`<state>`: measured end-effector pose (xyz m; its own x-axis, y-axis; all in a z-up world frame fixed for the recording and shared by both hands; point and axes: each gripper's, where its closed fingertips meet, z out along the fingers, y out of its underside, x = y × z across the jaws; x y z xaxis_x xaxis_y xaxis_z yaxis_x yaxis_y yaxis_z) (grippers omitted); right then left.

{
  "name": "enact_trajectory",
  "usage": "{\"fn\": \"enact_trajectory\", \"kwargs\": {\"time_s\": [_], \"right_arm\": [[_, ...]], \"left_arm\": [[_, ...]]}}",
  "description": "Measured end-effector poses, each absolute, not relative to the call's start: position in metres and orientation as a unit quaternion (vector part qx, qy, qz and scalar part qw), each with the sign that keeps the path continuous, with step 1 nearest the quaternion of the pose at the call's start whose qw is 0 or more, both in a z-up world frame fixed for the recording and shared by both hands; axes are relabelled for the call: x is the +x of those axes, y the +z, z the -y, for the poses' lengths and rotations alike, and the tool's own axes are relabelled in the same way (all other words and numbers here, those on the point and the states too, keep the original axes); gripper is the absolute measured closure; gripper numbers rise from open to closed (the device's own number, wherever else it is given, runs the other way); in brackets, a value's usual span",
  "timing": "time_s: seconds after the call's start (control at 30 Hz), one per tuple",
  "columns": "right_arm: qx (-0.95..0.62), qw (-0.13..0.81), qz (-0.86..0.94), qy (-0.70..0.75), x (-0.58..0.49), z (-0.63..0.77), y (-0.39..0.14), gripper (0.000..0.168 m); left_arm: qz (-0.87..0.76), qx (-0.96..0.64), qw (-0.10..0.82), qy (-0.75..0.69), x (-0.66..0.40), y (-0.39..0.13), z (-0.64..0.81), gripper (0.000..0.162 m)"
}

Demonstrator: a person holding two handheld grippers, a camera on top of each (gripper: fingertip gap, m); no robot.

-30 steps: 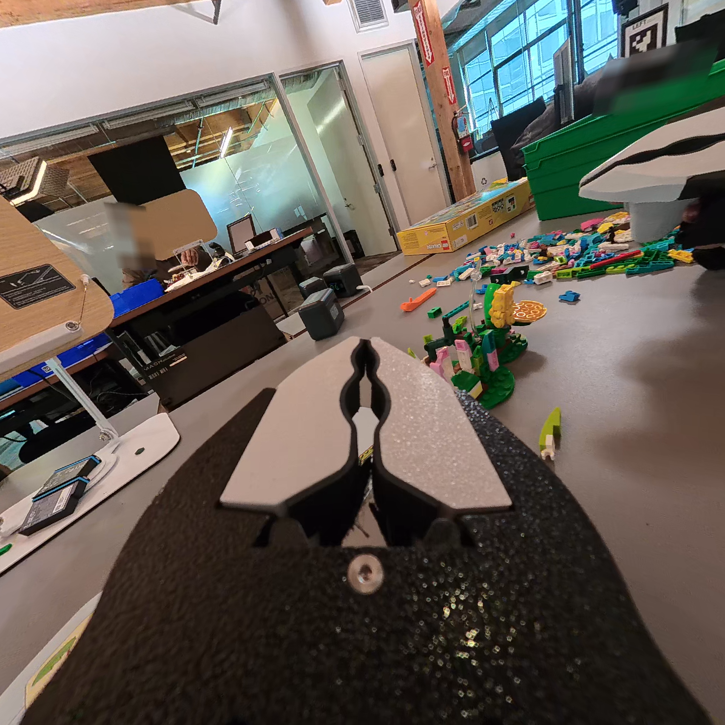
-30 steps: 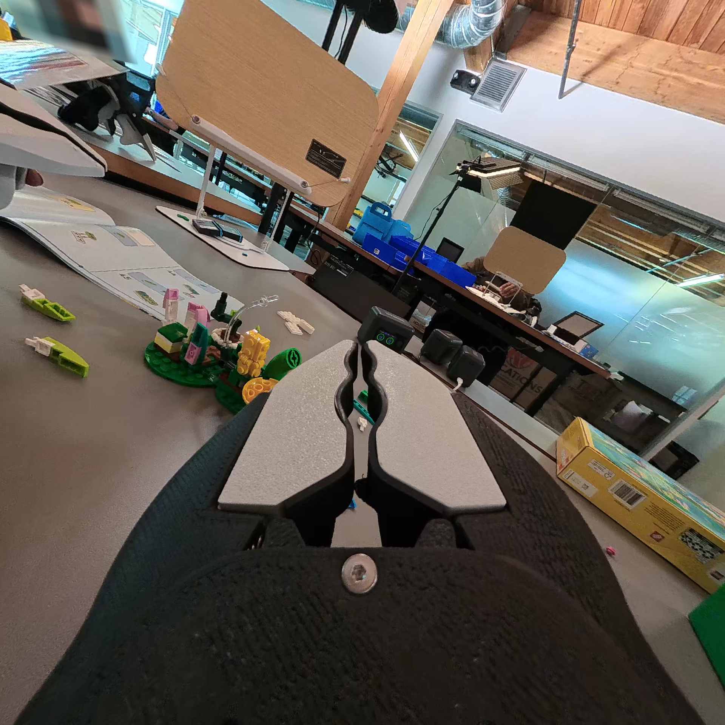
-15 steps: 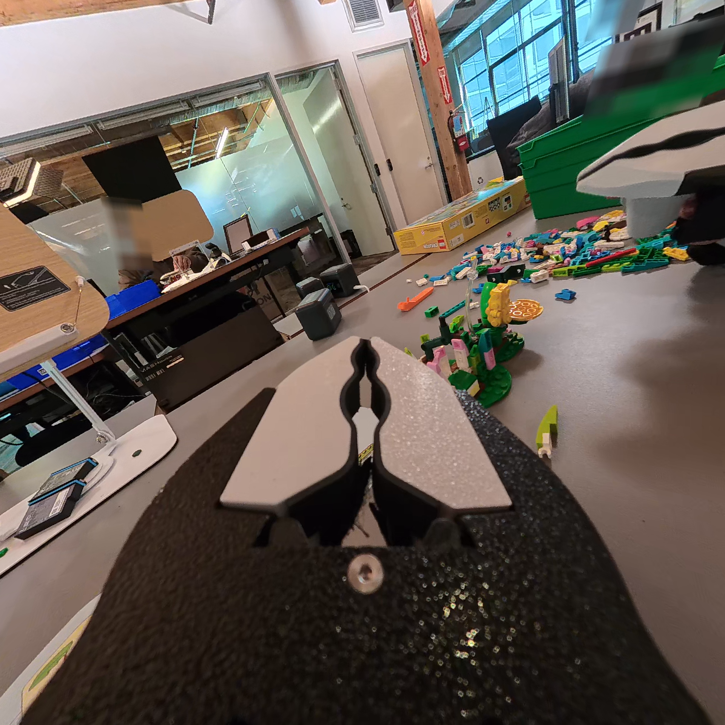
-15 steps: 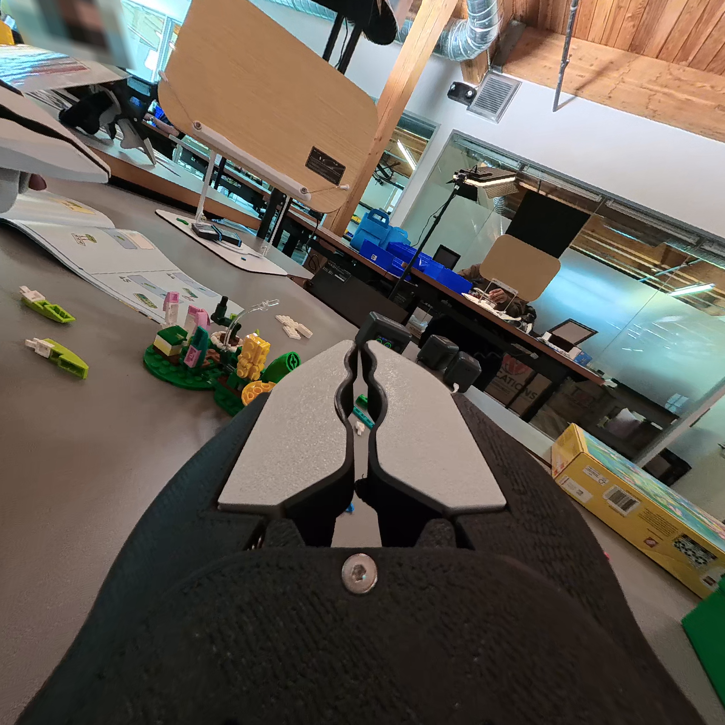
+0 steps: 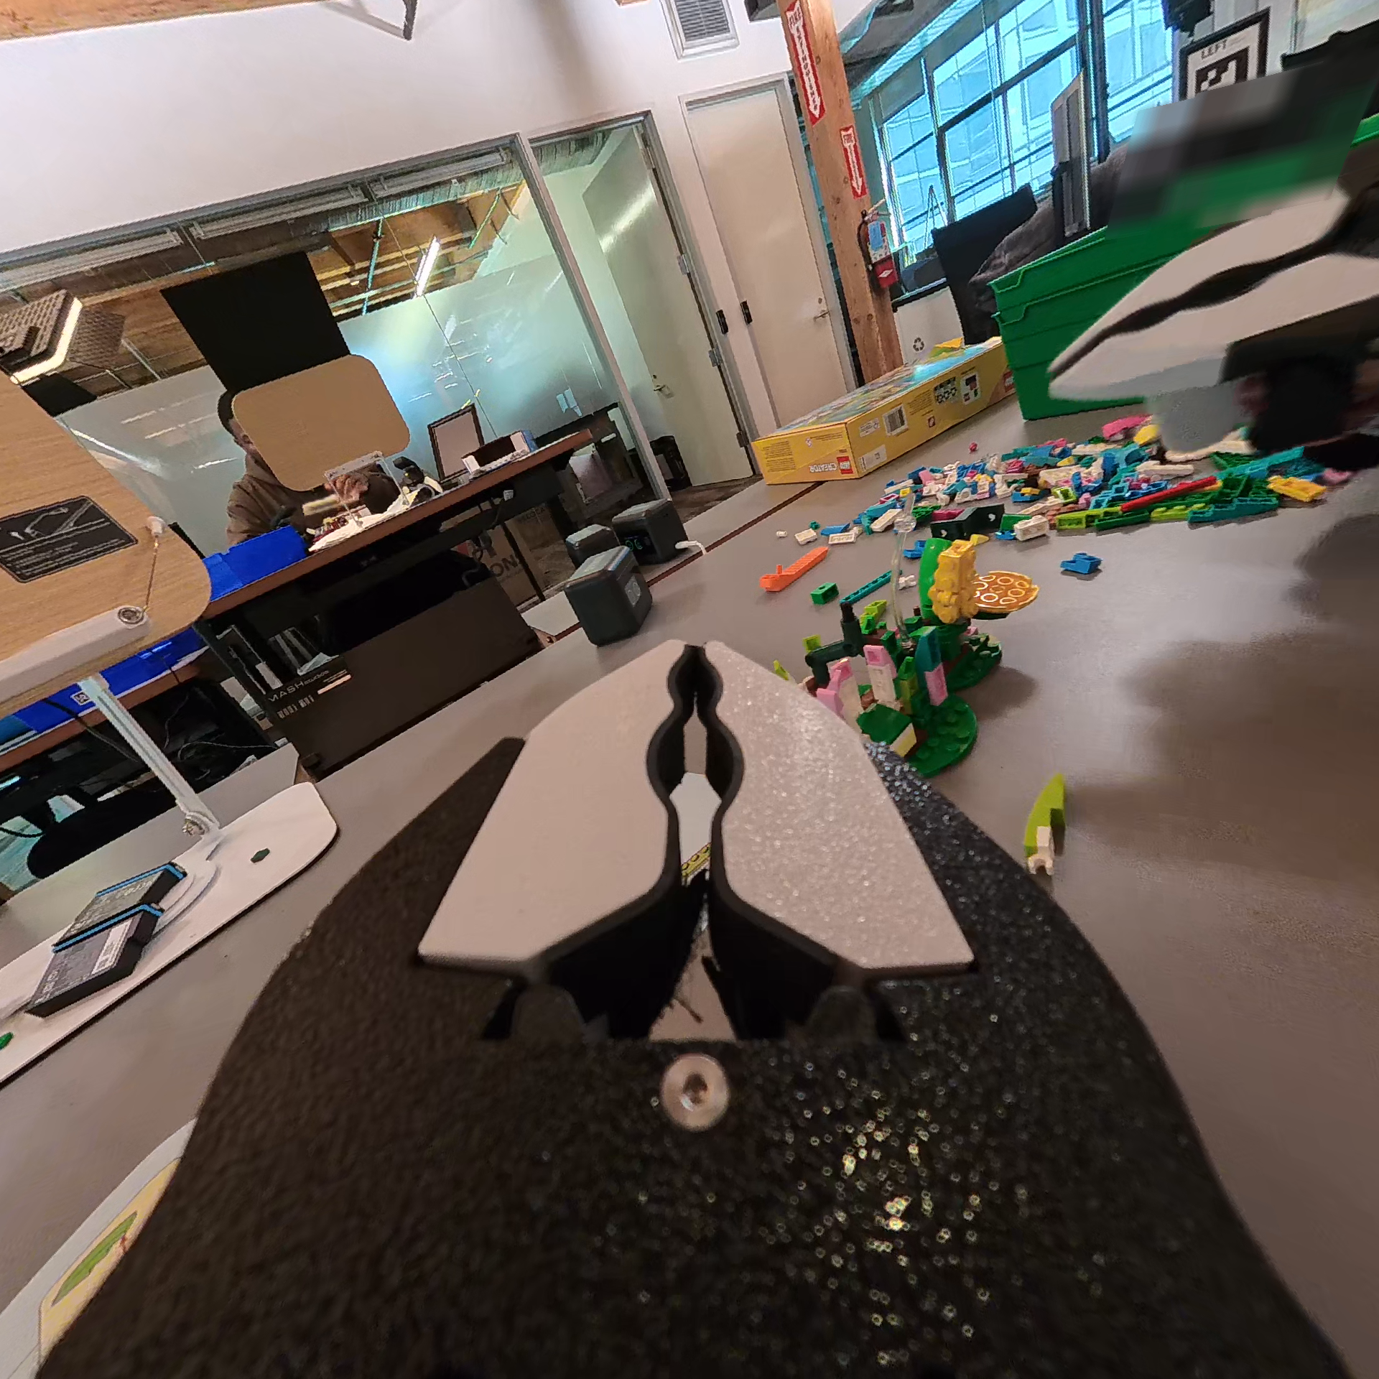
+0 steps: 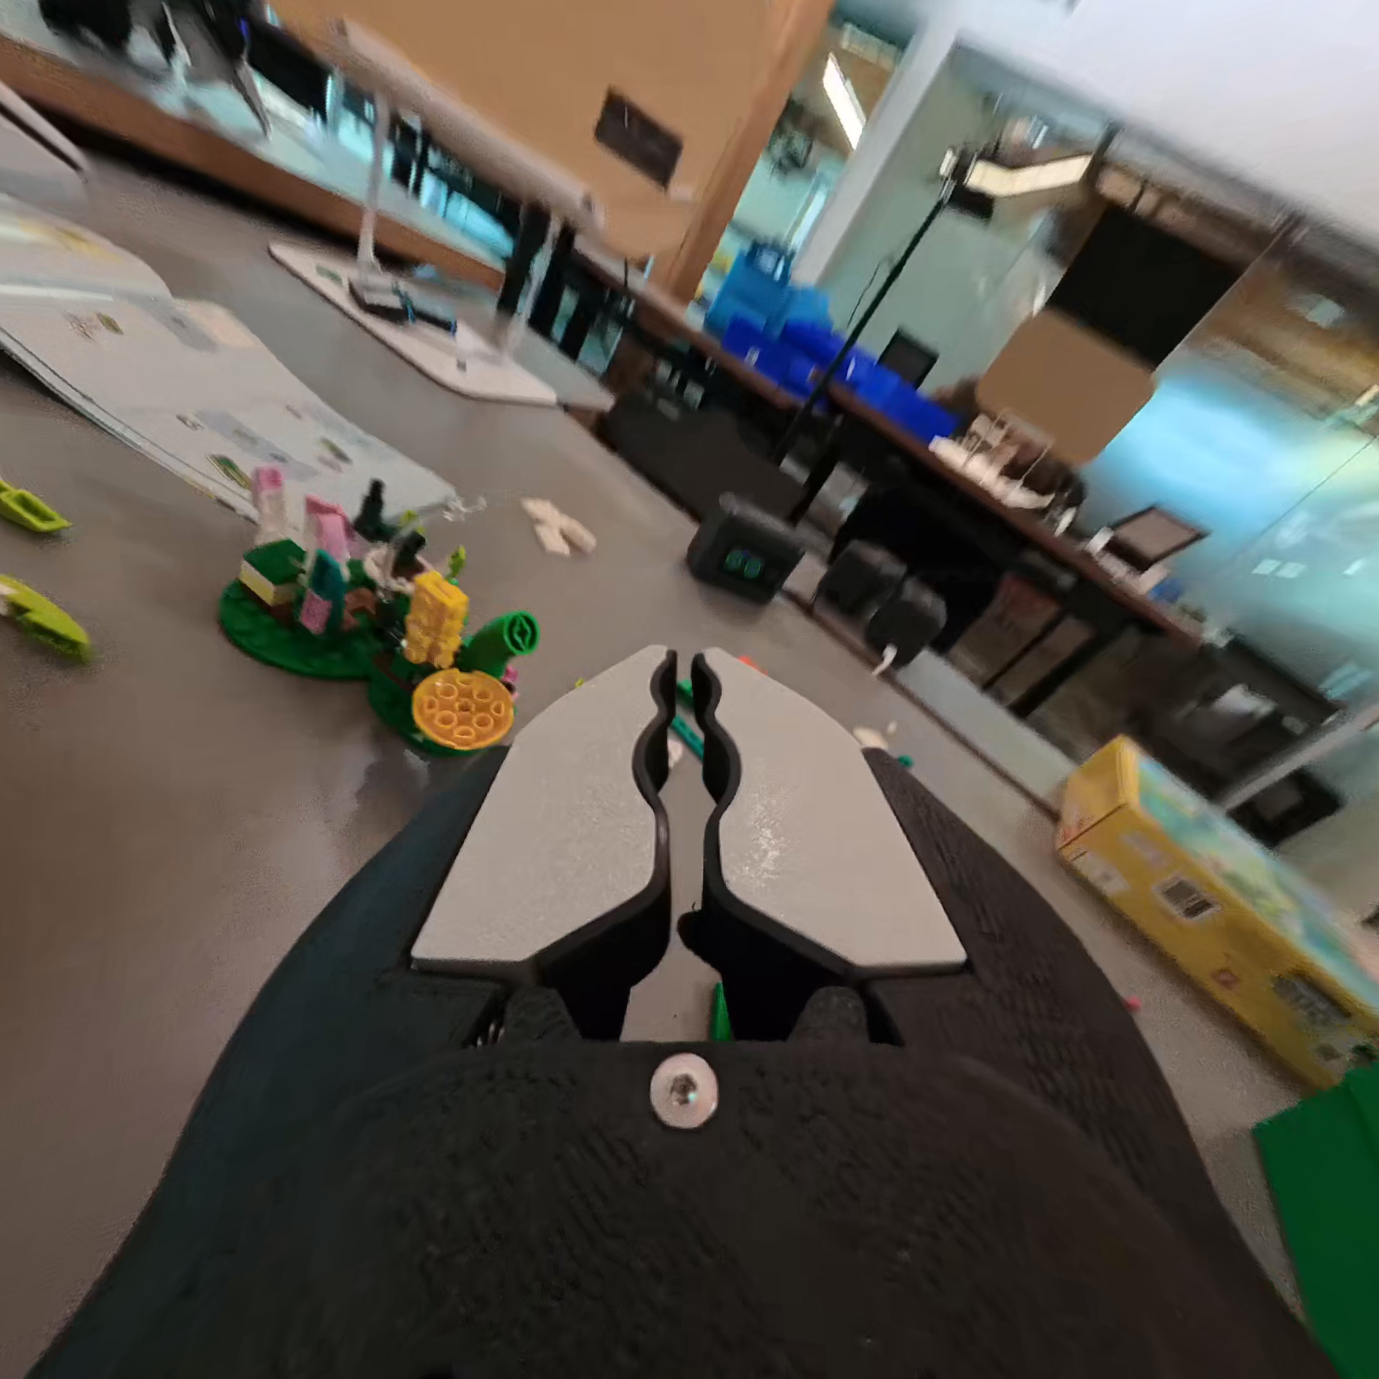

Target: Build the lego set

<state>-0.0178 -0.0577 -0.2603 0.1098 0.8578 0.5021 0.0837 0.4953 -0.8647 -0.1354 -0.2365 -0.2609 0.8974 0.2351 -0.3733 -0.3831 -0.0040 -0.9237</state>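
Note:
The part-built lego model [image 5: 914, 671], green round bases with pink, yellow and orange parts, stands on the grey table [image 5: 1194, 858] just ahead and right of my left gripper [image 5: 694, 658], which is shut and empty. In the right wrist view the model [image 6: 388, 627] sits ahead-left of my right gripper [image 6: 683, 660], which is shut and empty with a thin slit at the tips. That view is motion-blurred. The right gripper also shows at the upper right of the left wrist view [image 5: 1224, 336], above the loose brick pile [image 5: 1104, 485].
Lime-green pieces lie near the model [image 5: 1045, 817] [image 6: 45, 619]. An open instruction booklet [image 6: 186, 388] lies at far left. A yellow lego box [image 5: 880, 425] and green bins [image 5: 1059, 321] stand at the far edge. A wooden-board stand on a white base [image 5: 246, 843] is at left.
The right gripper has swung down and towards the model, blurring its view; the model looks larger and nearer. The left gripper has barely moved.

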Motion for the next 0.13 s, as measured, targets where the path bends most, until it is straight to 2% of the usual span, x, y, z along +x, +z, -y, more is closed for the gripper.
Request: {"fn": "enact_trajectory", "kwargs": {"time_s": [0.13], "right_arm": [[-0.496, 0.490, 0.663, 0.271, -0.053, 0.029, -0.293, 0.158]], "left_arm": [[-0.053, -0.674, 0.705, 0.217, -0.136, -0.261, 0.236, 0.162]]}}
